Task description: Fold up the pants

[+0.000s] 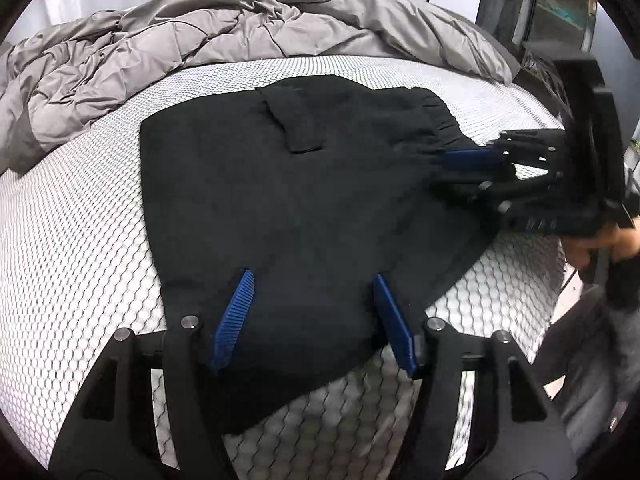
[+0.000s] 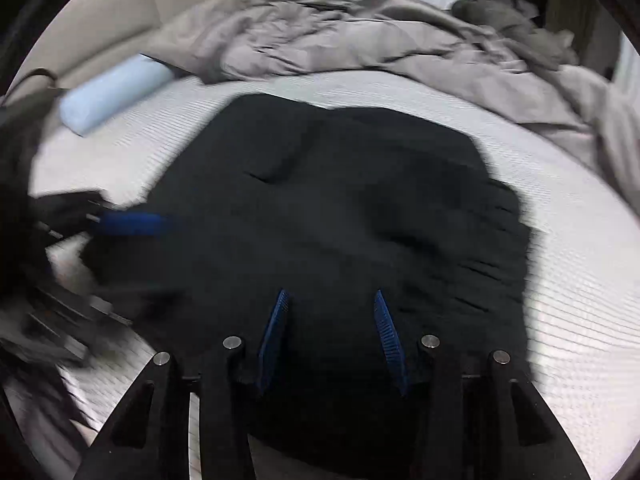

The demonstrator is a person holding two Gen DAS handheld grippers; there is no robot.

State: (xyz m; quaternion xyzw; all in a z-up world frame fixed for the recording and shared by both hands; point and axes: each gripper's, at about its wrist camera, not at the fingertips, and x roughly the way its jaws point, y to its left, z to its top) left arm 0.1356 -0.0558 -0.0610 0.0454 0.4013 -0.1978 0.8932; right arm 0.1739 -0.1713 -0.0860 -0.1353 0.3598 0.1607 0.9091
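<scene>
The pants [image 1: 304,200] were a matt black cloth, soft and faintly fuzzy, with gathered ribbing at the waistband. The mattress [image 1: 80,240] under them wore a white knitted cover with a raised honeycomb weave. The duvet [image 1: 160,52] was a grey fabric with a slight sheen, much crumpled. The left claw [image 1: 312,316] had black matt plastic arms, ribbed blue pads and bright metal pins; the right claw [image 2: 332,336] looked the same. A pale blue pillow [image 2: 112,96] looked smooth, though blurred.

No text, label, brand, number or sign can be read in either wrist view.
</scene>
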